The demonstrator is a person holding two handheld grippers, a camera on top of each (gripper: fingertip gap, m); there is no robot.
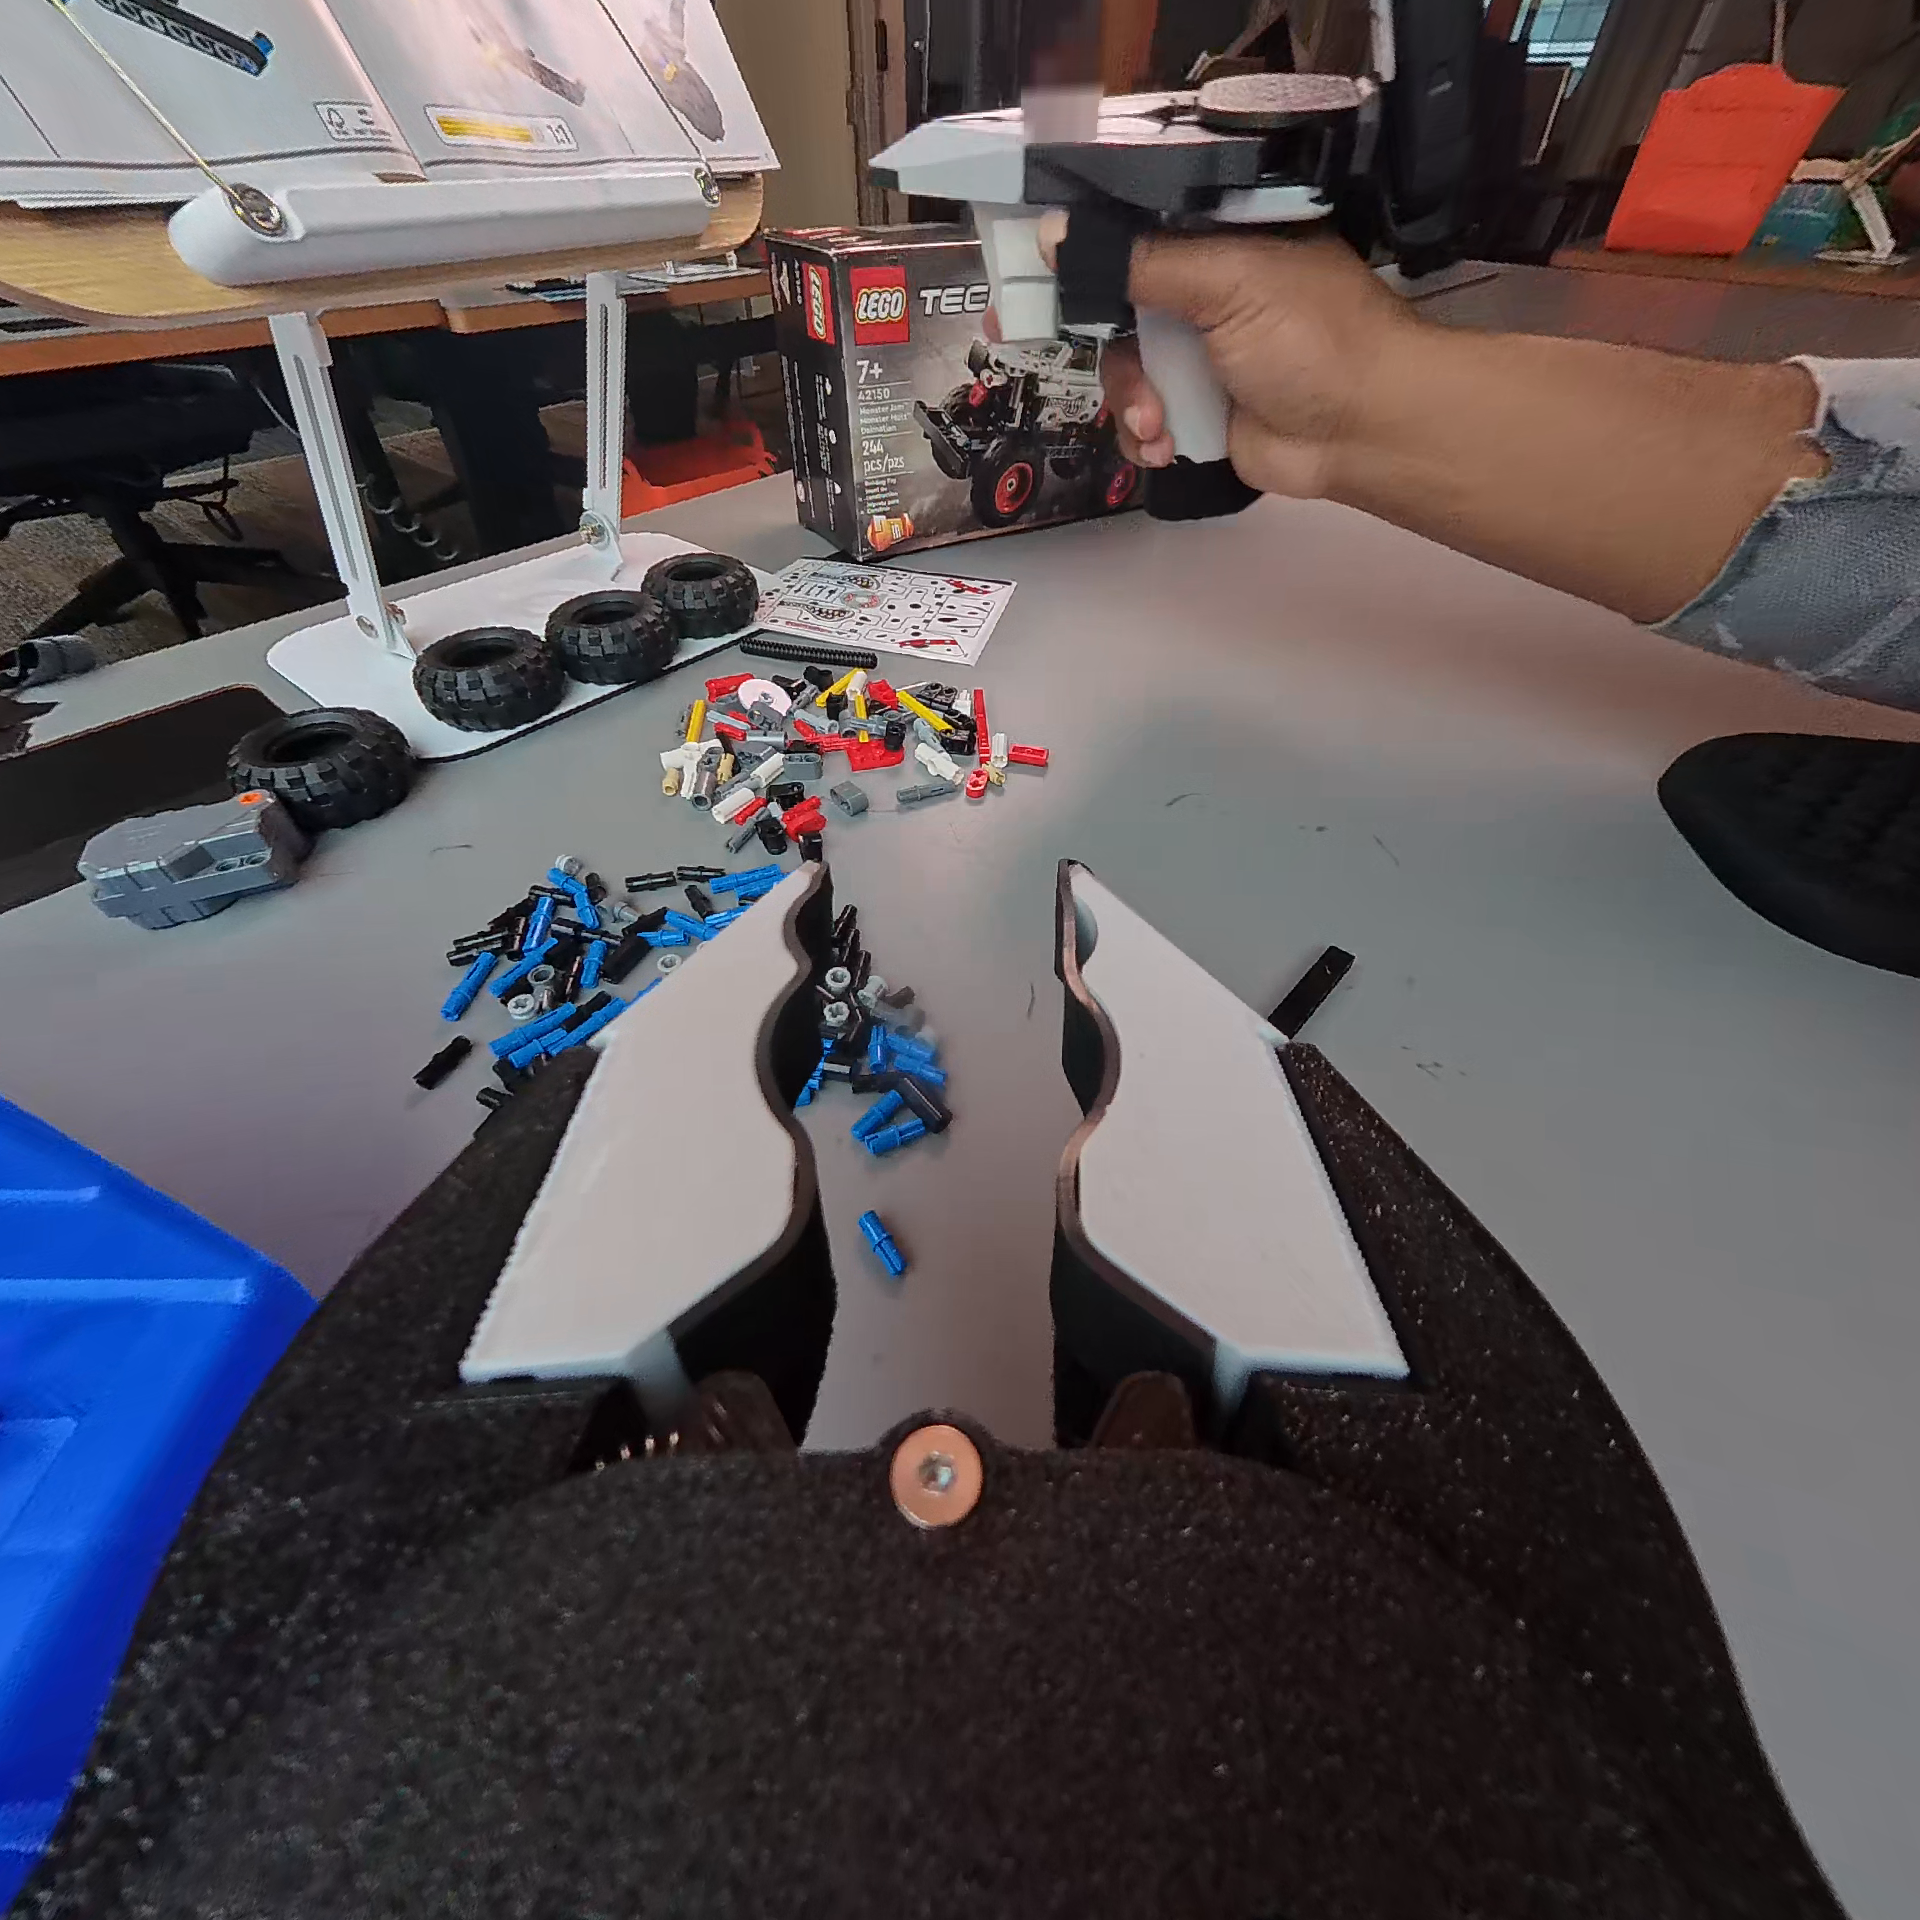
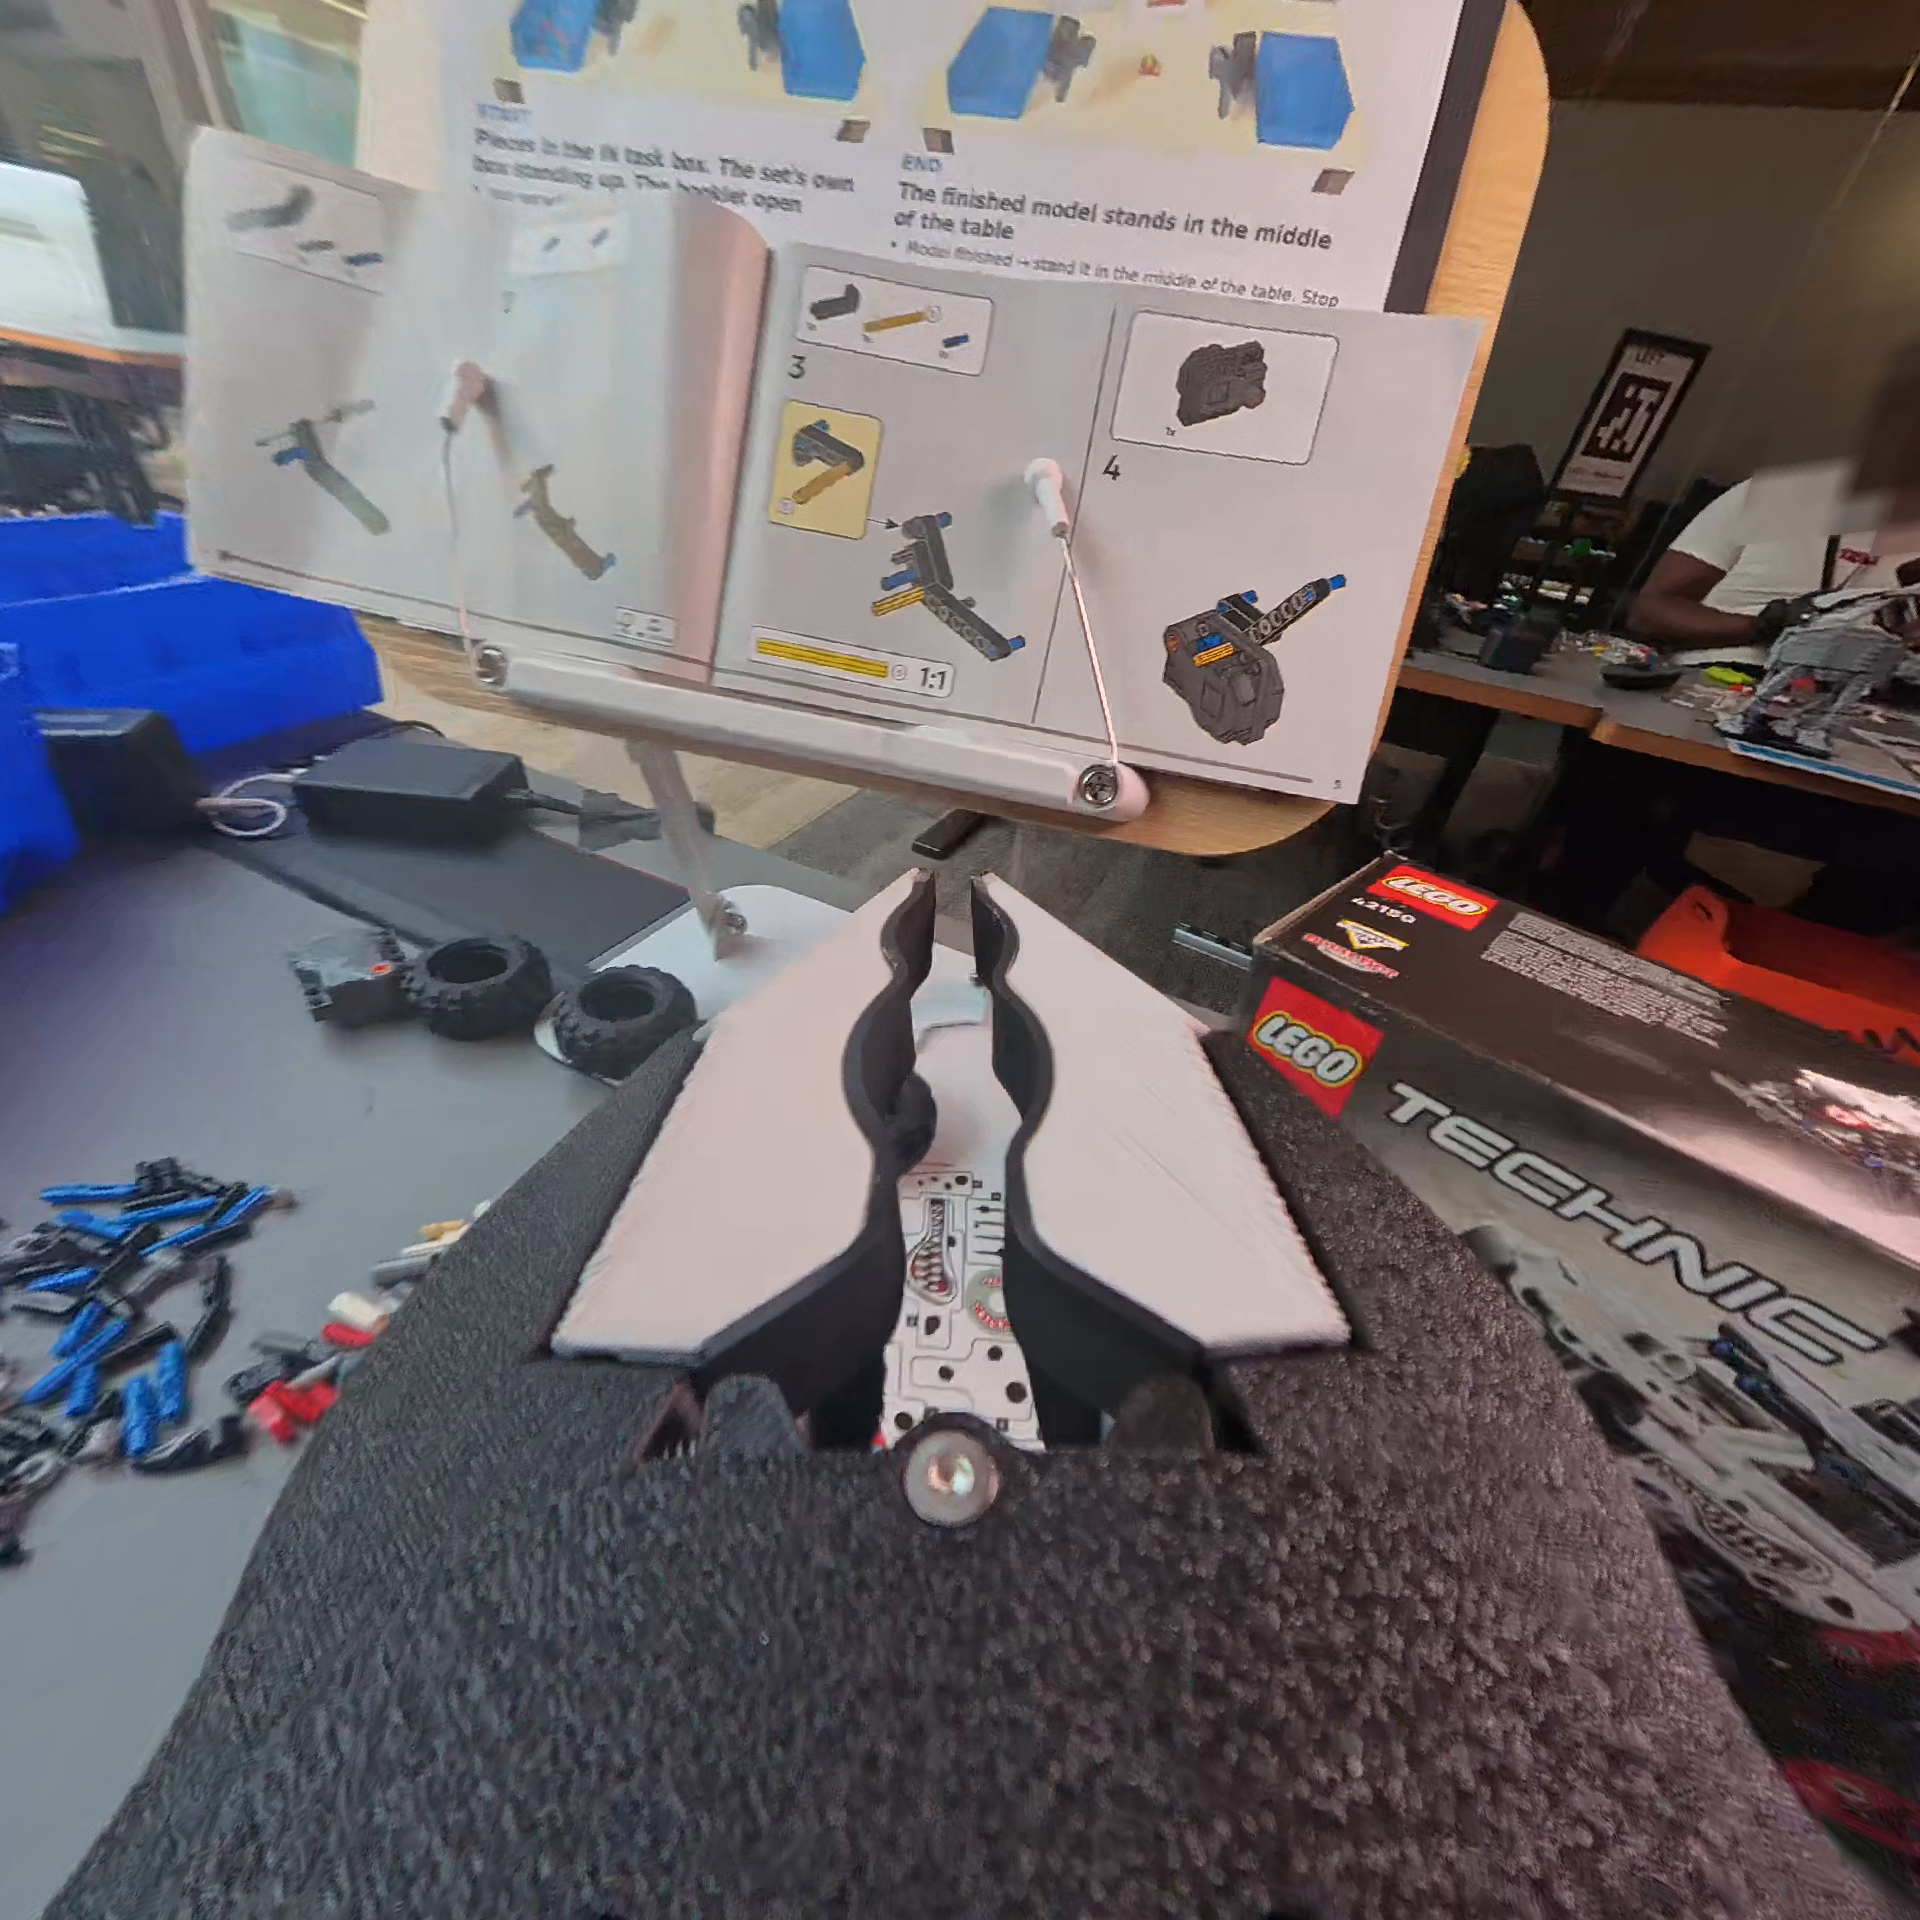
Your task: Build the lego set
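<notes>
My left gripper [image 1: 943,873] is open and empty, low over the grey table [image 1: 1351,831]. Its left finger is above a pile of blue and black pins [image 1: 582,966]. A mixed pile of red, yellow, grey and white parts [image 1: 842,748] lies just beyond its tips. A hand holds my right gripper [image 1: 894,161] raised in front of the set's box [image 1: 935,395]. In the right wrist view the right gripper [image 2: 953,883] has its jaws nearly together with nothing between the tips. It points at the open instruction booklet [image 2: 1039,520] on its stand.
Several black tyres [image 1: 488,681] and a grey motor block [image 1: 192,857] lie at the left near the stand's white base [image 1: 343,665]. A sticker sheet [image 1: 883,613] lies before the box. A black beam [image 1: 1309,987] lies at the right. A blue bin [image 1: 104,1351] stands at the near left. One gripper's finger ends stand about 30 cm off the other's. From my left tips it is roughly 25 cm to the grey motor block [image 1: 192,857]; from my right, 35 cm.
</notes>
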